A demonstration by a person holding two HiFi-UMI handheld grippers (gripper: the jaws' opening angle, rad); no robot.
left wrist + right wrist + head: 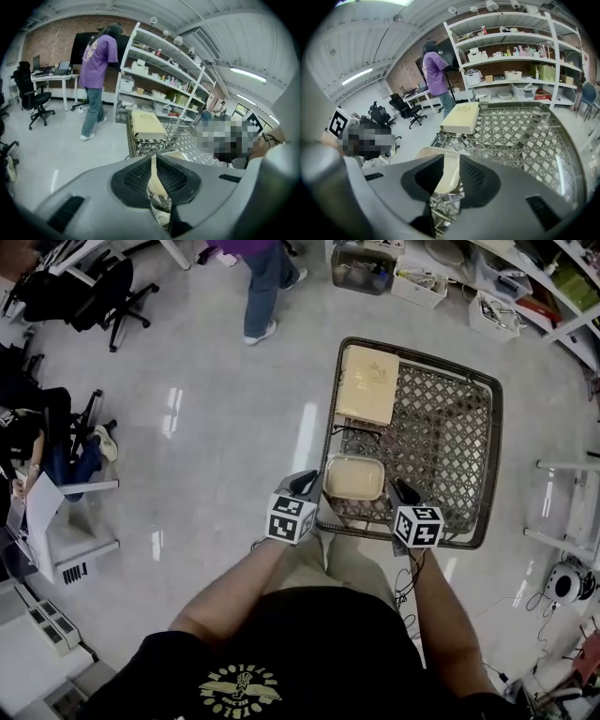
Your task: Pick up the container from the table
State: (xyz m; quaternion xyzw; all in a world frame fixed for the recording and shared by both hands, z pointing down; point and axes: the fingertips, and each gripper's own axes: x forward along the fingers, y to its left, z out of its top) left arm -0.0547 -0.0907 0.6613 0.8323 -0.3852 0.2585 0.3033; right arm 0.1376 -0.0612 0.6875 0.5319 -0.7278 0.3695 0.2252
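Observation:
A cream, rounded-rectangle container (353,477) sits at the near left part of the metal lattice table (495,427); whether it rests on the lattice I cannot tell. My left gripper (311,486) is shut on its left rim, and the thin cream edge (157,194) shows pinched between the dark pads (136,178) of the left gripper (153,176). My right gripper (400,490) grips the right rim. In the right gripper view the container (438,157) runs between the pads of the right gripper (451,176).
A flat cream box (367,382) lies on the table's far left, with a pair of glasses (450,138) in front of it. A person in a purple top (265,277) stands beyond. Office chairs (117,296) stand at the left, shelves and bins (487,310) at the far right.

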